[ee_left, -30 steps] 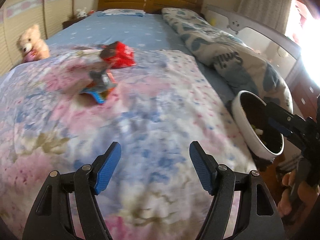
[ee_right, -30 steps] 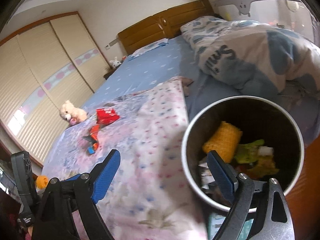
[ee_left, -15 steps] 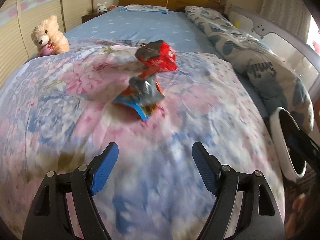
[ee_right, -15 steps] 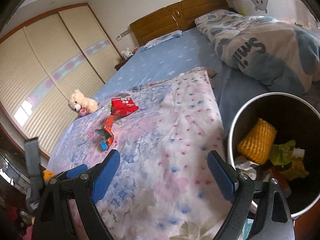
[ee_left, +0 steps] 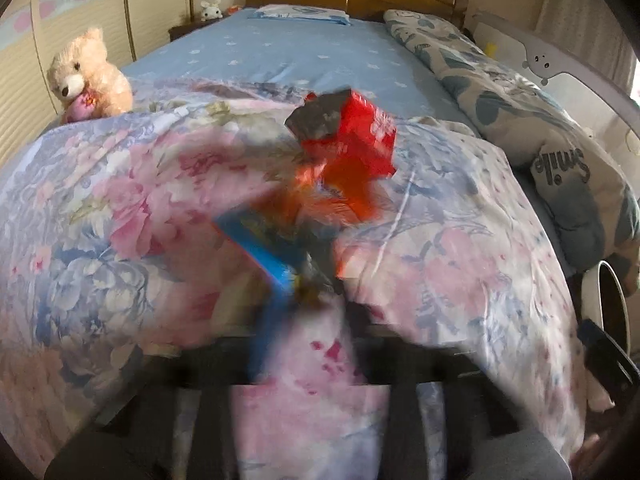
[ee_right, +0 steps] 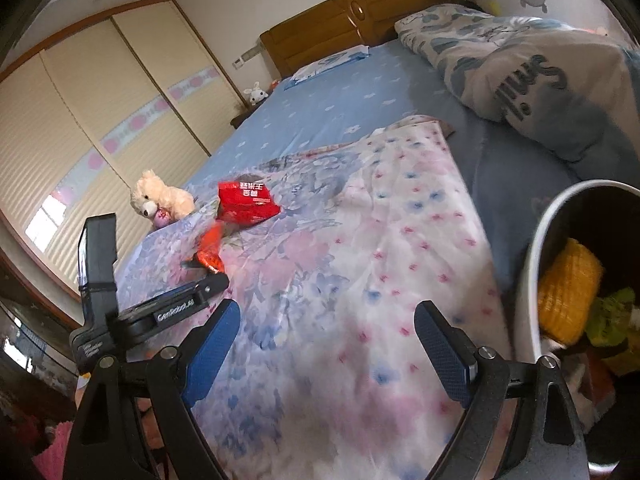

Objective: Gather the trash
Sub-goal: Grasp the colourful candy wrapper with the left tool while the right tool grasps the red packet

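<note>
Since one second ago the left gripper has advanced across the floral quilt to the blue-and-orange snack wrapper, and its fingers are closing on the wrapper's near edge, though blur hides the exact contact. Both the wrapper and the red snack bag just beyond it on the bed appear light, thin, crinkly and slippery film, so pinch a flattened edge or corner, not the middle. The left gripper pitches steeply down; the right gripper hovers with fingers released beside the white trash bin.
</note>
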A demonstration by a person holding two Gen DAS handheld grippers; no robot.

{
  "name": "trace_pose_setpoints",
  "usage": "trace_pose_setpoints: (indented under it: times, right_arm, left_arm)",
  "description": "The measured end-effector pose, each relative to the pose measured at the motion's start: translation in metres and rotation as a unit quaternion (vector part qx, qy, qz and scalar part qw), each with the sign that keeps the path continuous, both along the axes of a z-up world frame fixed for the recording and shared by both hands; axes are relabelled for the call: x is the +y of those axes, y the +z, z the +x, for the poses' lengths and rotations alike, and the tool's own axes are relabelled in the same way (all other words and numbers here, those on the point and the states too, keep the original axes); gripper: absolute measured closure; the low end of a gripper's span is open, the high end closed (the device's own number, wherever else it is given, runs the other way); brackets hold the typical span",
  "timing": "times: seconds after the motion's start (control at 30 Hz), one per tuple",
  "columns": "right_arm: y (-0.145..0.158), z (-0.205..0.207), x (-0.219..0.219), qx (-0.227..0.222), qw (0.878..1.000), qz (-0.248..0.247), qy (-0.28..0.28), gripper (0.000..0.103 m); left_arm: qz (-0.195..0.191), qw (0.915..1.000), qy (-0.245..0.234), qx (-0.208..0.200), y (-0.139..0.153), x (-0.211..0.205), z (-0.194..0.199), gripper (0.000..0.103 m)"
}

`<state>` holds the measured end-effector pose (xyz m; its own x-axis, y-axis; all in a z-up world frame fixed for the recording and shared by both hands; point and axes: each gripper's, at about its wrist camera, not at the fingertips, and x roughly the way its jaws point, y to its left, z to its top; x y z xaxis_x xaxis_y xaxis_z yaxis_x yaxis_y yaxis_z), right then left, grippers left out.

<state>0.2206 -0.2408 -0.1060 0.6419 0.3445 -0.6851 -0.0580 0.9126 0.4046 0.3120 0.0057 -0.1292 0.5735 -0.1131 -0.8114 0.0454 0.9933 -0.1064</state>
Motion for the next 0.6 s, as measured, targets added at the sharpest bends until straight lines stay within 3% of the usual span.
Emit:
trace_pose_setpoints:
  times: [0.33,0.4,0.47,0.6]
  right_arm:
    - [-0.021,0.065,0.073,0.002,0.999,-0.02,0.051,0.013]
    - [-0.022,0.078,0.089,-0.001,0.998,-0.026,0.055,0.013]
    - [-0.022,0.095,0.106,-0.007,0.998,-0.033,0.06,0.013]
    - [-0.023,0.12,0.126,-0.02,0.998,-0.043,0.051,0.013]
  left_arm:
    - [-0.061,0.9977,0.03,-0.012,0.006,0.085,-0.049,0.096]
    - [-0.061,0.9975,0.035,-0.008,-0.001,0.096,-0.054,0.097]
    - [-0.094,0.9948,0.039,-0.006,-0.002,0.106,-0.055,0.097]
    - [-0.102,0.9943,0.029,-0.003,-0.005,0.105,-0.051,0.097]
